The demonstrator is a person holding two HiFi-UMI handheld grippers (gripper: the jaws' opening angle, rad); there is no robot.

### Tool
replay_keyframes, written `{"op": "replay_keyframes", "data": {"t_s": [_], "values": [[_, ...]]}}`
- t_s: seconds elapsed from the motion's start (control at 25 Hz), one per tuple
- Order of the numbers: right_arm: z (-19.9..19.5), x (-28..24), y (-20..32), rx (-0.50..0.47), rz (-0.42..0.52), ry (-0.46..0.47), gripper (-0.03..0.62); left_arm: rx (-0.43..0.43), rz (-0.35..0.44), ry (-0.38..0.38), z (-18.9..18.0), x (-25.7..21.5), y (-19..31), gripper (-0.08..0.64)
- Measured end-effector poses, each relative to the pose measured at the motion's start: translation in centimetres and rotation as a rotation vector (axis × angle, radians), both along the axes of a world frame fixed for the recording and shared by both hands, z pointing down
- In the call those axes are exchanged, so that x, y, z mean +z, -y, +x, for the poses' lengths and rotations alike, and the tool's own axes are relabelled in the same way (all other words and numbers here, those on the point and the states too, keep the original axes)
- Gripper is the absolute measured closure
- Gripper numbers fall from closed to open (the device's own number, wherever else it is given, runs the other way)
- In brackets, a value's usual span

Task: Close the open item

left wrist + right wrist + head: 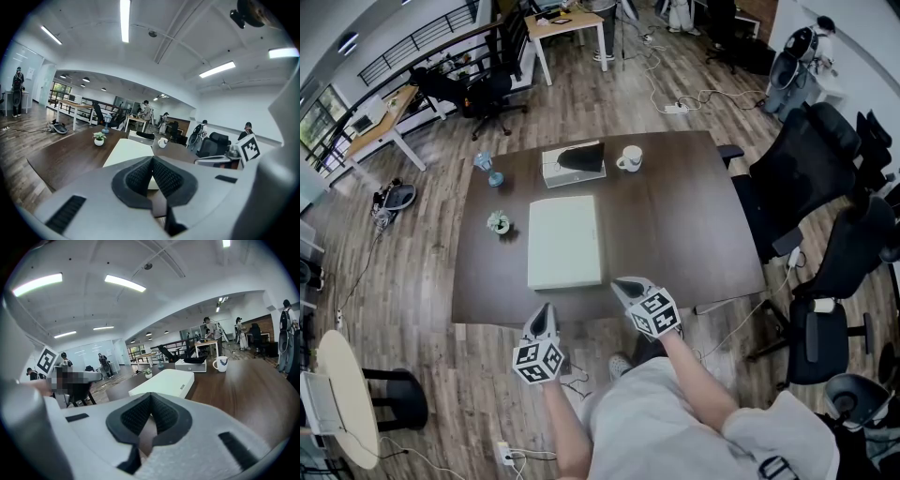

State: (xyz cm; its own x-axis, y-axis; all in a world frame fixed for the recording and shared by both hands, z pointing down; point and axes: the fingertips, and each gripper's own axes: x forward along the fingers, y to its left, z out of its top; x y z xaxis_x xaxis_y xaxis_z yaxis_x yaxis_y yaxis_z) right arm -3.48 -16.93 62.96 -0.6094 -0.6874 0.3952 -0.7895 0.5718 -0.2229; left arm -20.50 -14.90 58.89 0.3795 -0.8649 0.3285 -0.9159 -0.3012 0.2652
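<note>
The left claw (546, 314) and right claw (623, 286) are squeezed tight, nothing in them, at the desk's (675, 225) near edge. White box (565, 242) lies just ahead.

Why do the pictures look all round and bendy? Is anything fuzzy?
Head view: the wide lens bows the table edges. Left gripper view: black round corners, a glaring ceiling light, slightly soft fingers. Right gripper view: same bending; the mug is sharp.
</note>
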Motion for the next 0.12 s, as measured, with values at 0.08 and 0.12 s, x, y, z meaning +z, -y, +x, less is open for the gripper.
{"op": "replay_keyframes", "data": {"t_s": [0.08, 0.12], "values": [[-0.04, 0.02, -0.01, 0.001, 0.000, 0.001, 0.588, 0.002, 0.000, 0.001, -0.02, 0.03, 0.00, 0.554], [-0.07, 0.03, -0.02, 0.001, 0.001, 0.001, 0.588, 0.003, 0.000, 0.001, -0.03, 0.03, 0.00, 0.554]]}}
